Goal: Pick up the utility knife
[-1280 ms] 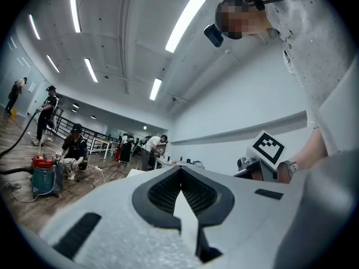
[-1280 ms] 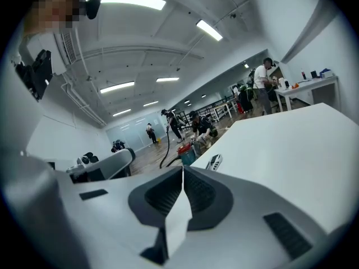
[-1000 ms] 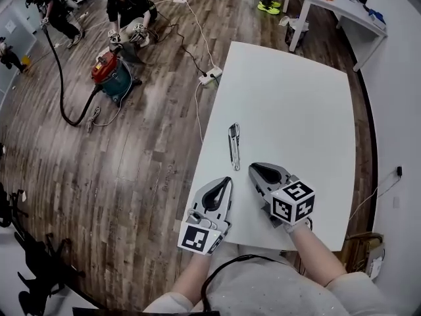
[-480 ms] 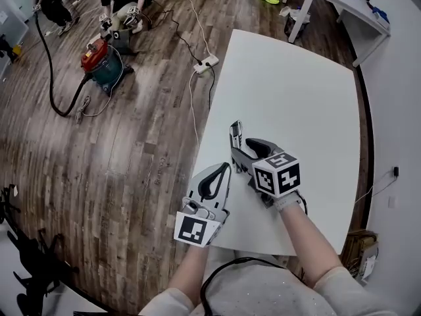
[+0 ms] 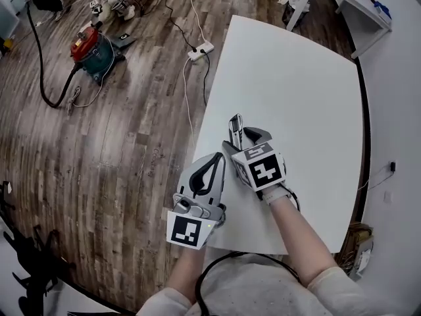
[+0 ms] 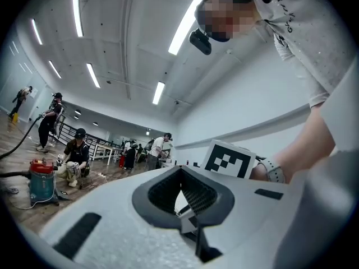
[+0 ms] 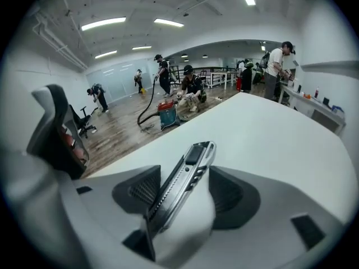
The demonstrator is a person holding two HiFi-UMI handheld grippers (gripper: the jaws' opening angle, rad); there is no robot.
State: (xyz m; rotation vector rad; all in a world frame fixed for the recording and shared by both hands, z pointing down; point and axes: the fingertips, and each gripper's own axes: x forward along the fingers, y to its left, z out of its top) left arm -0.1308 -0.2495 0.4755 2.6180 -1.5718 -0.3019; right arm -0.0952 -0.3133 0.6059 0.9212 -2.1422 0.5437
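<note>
The person's two forearms reach forward over the near edge of a smooth white table (image 5: 296, 78), right wrist bent inward. The left gripper (image 5: 218, 161) lies low at that edge, its grey shells pressed together at the tips around a hollow teardrop gap, with nothing between the ribbed pads. Just right of those tips, the right gripper (image 5: 241, 139) points away from the person, marker cube up. Its jaws stand apart and straddle the utility knife (image 7: 184, 175), a slim silver metal body with a notched edge and a black slider. The knife lies flat on the table between the dark ribbed pads (image 7: 139, 190), a gap on each side, its far end poking past the fingertips. Beyond the fingers and off to their left is plank wood floor (image 5: 118, 143), with a white power strip (image 5: 197, 50) and a red-lidded, teal-drummed vacuum cleaner (image 5: 92, 48).
</note>
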